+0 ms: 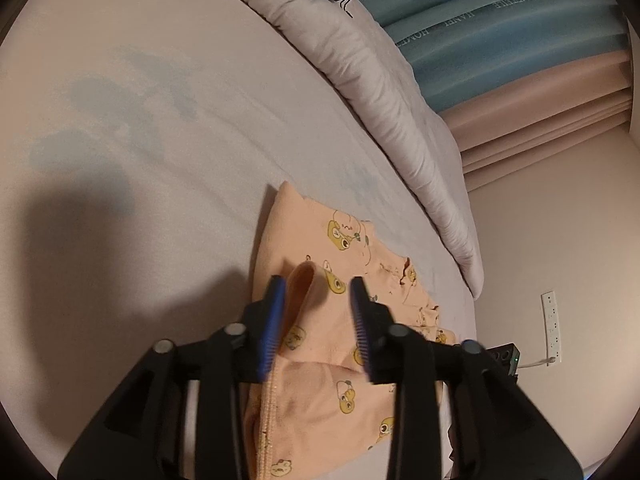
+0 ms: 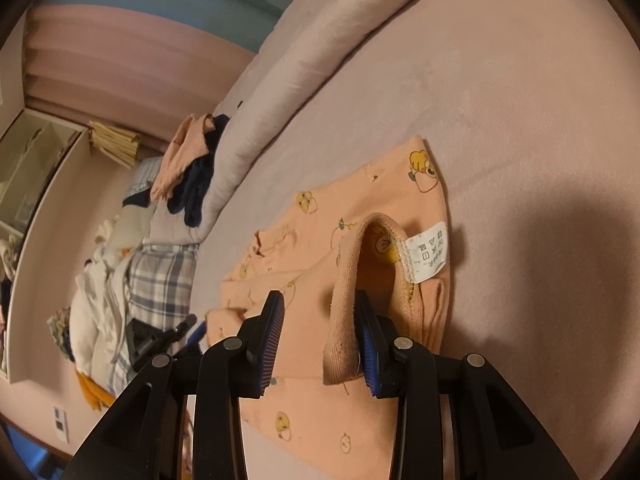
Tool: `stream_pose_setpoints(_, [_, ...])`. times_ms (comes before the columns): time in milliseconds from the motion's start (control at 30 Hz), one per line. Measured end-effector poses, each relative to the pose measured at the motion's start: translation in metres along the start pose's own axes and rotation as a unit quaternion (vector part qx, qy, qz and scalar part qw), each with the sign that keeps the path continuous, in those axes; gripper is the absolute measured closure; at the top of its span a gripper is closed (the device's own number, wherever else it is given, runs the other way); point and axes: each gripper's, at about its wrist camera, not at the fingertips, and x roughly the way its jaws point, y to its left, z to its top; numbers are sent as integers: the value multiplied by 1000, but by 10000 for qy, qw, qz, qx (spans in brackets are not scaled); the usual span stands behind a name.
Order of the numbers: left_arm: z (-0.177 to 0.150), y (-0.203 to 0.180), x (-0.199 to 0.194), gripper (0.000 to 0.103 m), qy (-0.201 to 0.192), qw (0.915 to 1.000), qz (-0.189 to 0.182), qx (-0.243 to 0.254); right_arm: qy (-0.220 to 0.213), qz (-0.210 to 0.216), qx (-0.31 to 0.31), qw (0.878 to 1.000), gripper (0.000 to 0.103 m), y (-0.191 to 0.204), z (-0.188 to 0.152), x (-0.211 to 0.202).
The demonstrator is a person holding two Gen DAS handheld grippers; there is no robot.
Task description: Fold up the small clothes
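Both claws released over the peach garment (image 1: 320, 320), which lies partly folded on the bed sheet (image 1: 140, 140) just short of the duvet roll (image 1: 384, 92). My left gripper (image 1: 318, 292): pads apart, a ribbed edge lies loose between them. My right gripper (image 2: 320, 304): same gap, ribbed band (image 2: 344, 280) seems to lean on the right pad, not pinched. Care label (image 2: 426, 250) faces up.

The peach garment (image 1: 320, 360) runs off the bottom edge behind the left tool (image 1: 318, 292); its care label (image 2: 426, 250) print is too small to read.
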Motion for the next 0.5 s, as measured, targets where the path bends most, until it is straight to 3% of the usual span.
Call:
stream_pose_setpoints(333, [-5,-9,16,68,525,9973,-491,153,85,48,-86,9999,68,4,1,3])
stream_pose_setpoints(500, [-9,-10,19,68,712,9957,-538,253,154,84,-80,9998,68,2,1,3])
